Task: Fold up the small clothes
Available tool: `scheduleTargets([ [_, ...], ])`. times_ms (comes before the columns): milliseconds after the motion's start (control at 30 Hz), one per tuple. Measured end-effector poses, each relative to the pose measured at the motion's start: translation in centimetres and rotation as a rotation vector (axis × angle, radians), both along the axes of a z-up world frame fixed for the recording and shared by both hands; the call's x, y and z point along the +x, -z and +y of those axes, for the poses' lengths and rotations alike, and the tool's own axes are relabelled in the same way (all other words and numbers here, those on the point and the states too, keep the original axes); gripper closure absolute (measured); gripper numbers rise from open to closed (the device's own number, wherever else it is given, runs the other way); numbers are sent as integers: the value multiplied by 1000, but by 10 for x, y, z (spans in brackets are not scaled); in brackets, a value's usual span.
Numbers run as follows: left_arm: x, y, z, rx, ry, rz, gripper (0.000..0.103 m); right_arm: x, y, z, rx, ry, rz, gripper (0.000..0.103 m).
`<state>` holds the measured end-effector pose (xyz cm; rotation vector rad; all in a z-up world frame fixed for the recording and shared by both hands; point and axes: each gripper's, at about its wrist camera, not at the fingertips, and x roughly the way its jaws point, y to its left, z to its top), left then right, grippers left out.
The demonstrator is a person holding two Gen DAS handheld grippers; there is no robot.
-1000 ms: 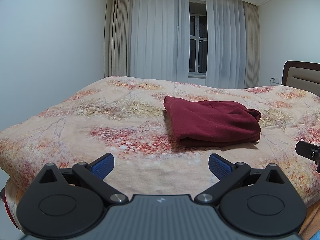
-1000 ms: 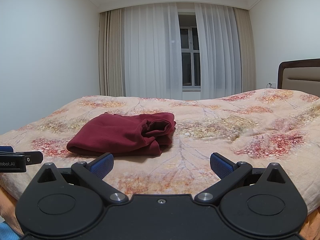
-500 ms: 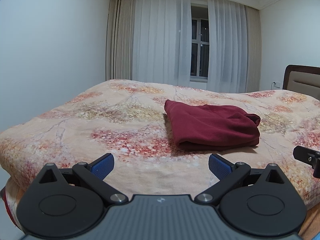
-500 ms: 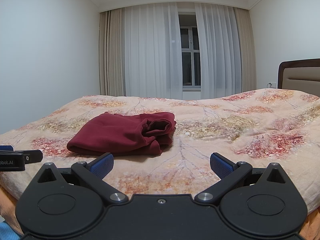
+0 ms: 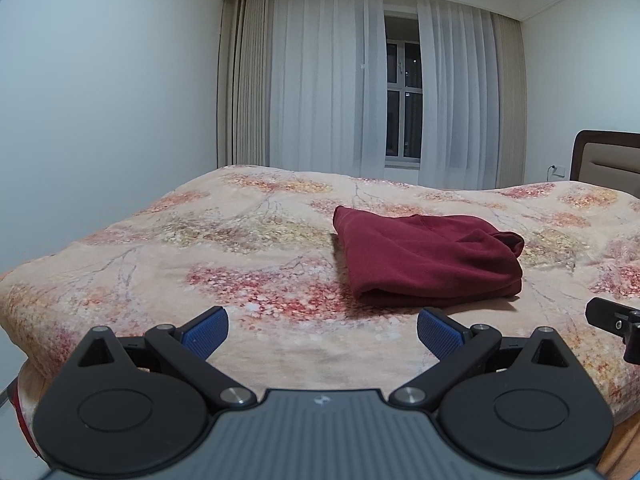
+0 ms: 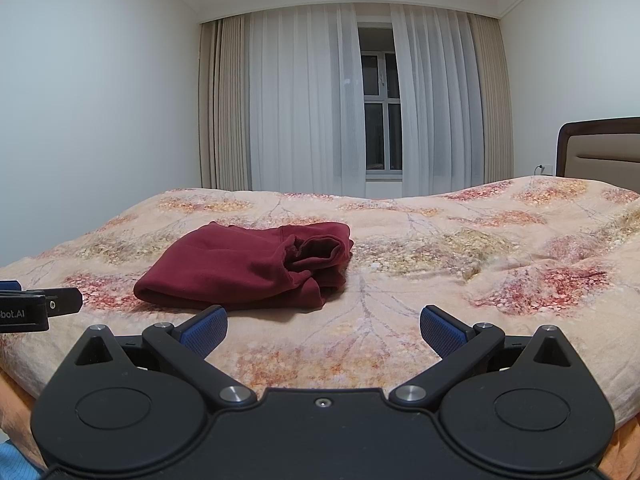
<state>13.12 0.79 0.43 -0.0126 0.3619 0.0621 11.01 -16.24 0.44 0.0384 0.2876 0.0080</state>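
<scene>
A dark red garment lies folded into a compact bundle on the floral bedspread. It also shows in the right wrist view, with a rolled opening at its right end. My left gripper is open and empty, held near the bed's front edge, short of the garment. My right gripper is open and empty, also short of the garment and to its right. Each gripper's side shows at the edge of the other's view, the right gripper and the left gripper.
The bed fills the foreground; its padded headboard stands at the right. White curtains and a dark window are on the far wall. A bare wall runs along the left.
The left wrist view has tilted downward a little, so the garment sits lower in it. The right gripper has stayed still. The garment has not moved.
</scene>
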Motion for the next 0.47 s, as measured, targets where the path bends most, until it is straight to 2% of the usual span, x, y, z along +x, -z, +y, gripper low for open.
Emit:
scheduleTargets([
  [467,0,0,0,8,-2,1,0,0,0,0,0,-1,2,1],
])
